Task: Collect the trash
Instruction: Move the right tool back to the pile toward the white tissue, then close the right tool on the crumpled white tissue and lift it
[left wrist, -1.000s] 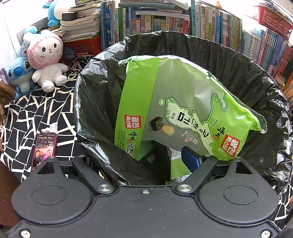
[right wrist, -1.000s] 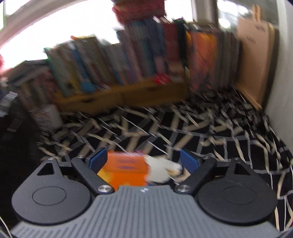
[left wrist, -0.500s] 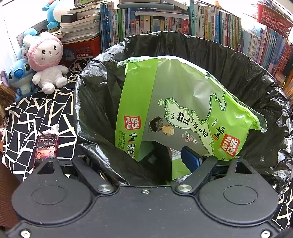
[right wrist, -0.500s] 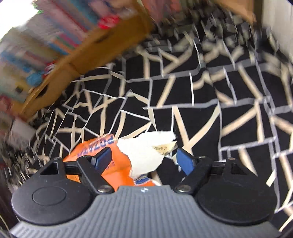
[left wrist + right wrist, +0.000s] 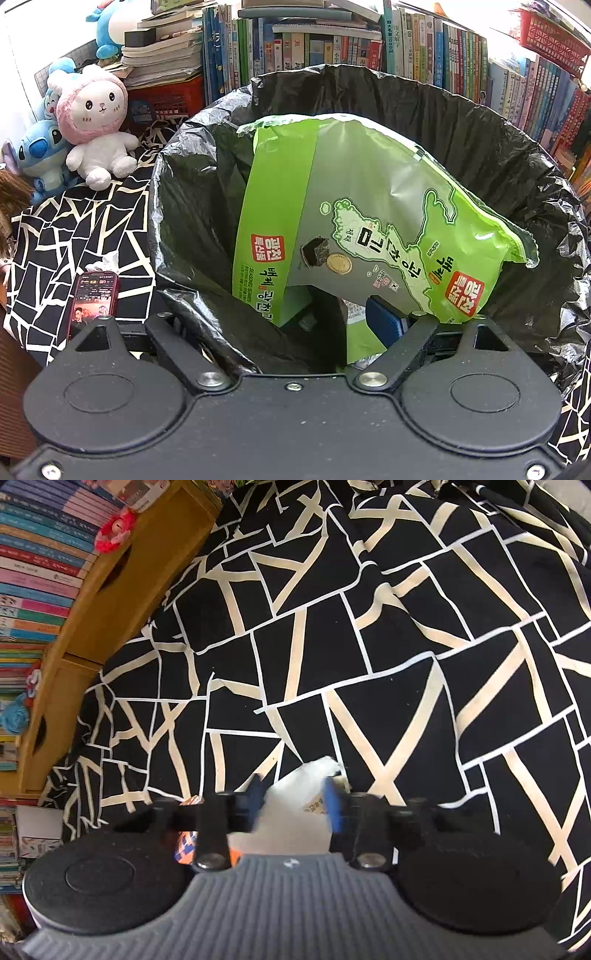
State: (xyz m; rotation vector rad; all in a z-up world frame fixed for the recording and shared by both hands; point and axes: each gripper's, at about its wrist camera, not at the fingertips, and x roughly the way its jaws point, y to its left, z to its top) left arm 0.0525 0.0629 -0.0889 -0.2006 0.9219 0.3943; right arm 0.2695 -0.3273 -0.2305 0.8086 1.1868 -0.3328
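In the left wrist view, a bin lined with a black trash bag holds a large green seaweed packet that leans against its inside. My left gripper hangs open over the bag's near rim; one blue pad is inside and the other finger is hidden behind the liner. In the right wrist view, my right gripper points down at the patterned cloth. Its jaws are closing on a crumpled white paper, which fills the gap between the blue pads. An orange snack packet lies under the left finger.
A phone and a white tissue lie on the cloth left of the bin. Plush toys and bookshelves stand behind it. A wooden shelf with books runs along the left of the right wrist view.
The right gripper swung down over the cloth, rolled, and narrowed its jaws around the white paper. The left gripper and the bin stayed as they were.
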